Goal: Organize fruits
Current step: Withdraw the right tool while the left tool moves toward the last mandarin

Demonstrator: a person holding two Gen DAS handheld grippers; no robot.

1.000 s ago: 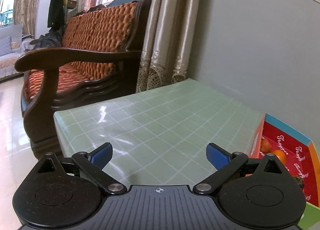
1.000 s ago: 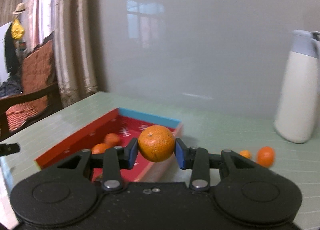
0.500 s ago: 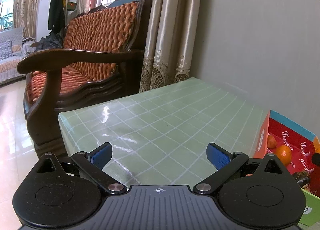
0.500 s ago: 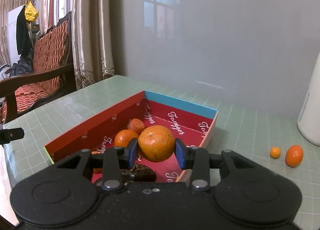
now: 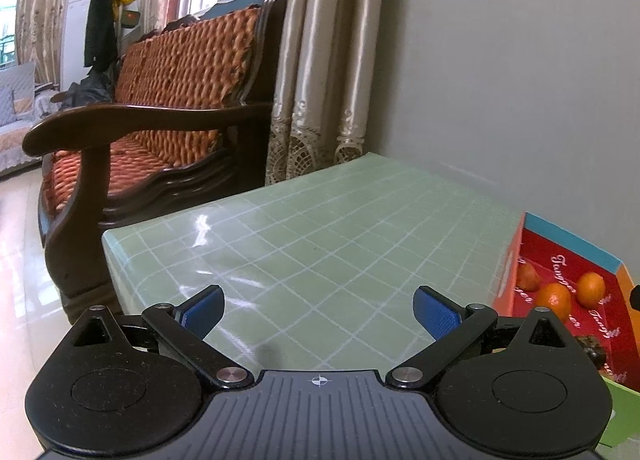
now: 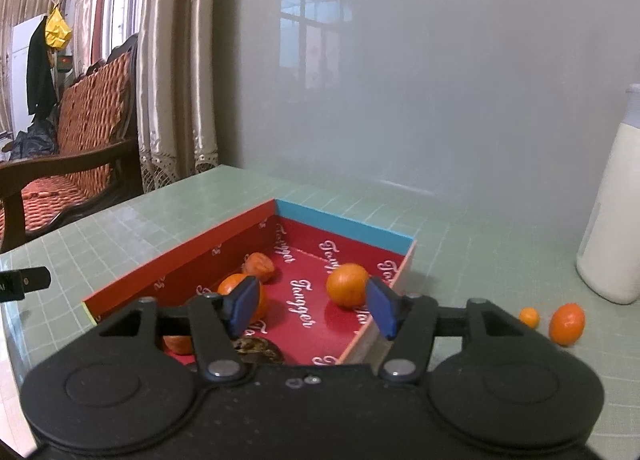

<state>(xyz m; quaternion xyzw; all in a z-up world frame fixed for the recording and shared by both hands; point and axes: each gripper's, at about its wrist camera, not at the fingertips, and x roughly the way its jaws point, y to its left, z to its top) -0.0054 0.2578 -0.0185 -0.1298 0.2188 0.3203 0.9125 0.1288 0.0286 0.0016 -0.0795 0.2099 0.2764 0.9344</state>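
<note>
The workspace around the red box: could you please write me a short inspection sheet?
Surface: green grid-patterned table cover, glossy.
Job's things: red box holding several oranges, one just beyond the right gripper; two small oranges outside on the table.
Clutter: white jug at the right edge.
Grippers: right gripper opening, nothing between its pads; left gripper open, empty.
Cables: nothing seen.
Surroundings: wooden sofa, curtains, grey wall.

White script reading "Tangger" repeats across the red box [image 6: 224, 248] lining.
</note>
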